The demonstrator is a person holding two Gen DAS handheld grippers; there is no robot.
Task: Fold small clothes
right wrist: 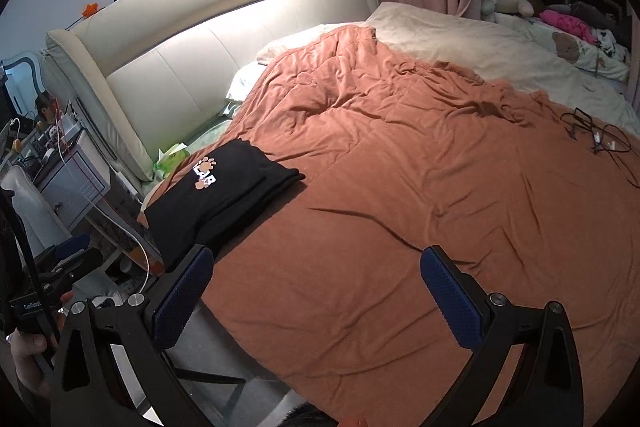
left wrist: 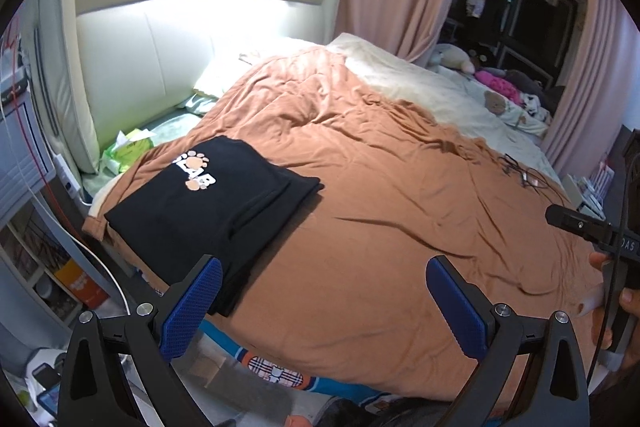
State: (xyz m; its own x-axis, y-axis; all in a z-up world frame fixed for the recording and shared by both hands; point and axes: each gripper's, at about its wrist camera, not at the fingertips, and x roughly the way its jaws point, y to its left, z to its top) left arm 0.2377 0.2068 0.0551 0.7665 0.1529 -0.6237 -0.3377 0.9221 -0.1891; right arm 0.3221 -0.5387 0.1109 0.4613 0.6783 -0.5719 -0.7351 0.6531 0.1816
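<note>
While both grippers are hanging above the near edge of the bed, the black garment (left wrist: 212, 211) is lying folded into a flat rectangle on the brown quilt (left wrist: 380, 187), so the folding of this piece is looking finished. It is sitting ahead of and to the left of the left gripper (left wrist: 324, 303), with its near edge passing just behind that gripper's left finger, though I cannot tell whether it is touching the pad. From the right gripper (right wrist: 316, 295) it is lying further off, ahead and to the left, beyond the left finger. Both pairs of fingers are standing wide apart and are holding nothing; only bare quilt is showing between them. The paw-print logo (left wrist: 196, 171) is facing up, and layered edges are showing along the garment's right side, which is suggesting several folds stacked neatly. No other loose small garment is showing within reach on the quilt; a striped, checked piece (left wrist: 276, 371) is peeking out below the left gripper's fingers, but whether it is laundry to fold I cannot tell. A tangle of cables (right wrist: 596, 135) is lying far ahead to the right. My judgement: either the task is ending, or another garment is yet to be fetched.
</note>
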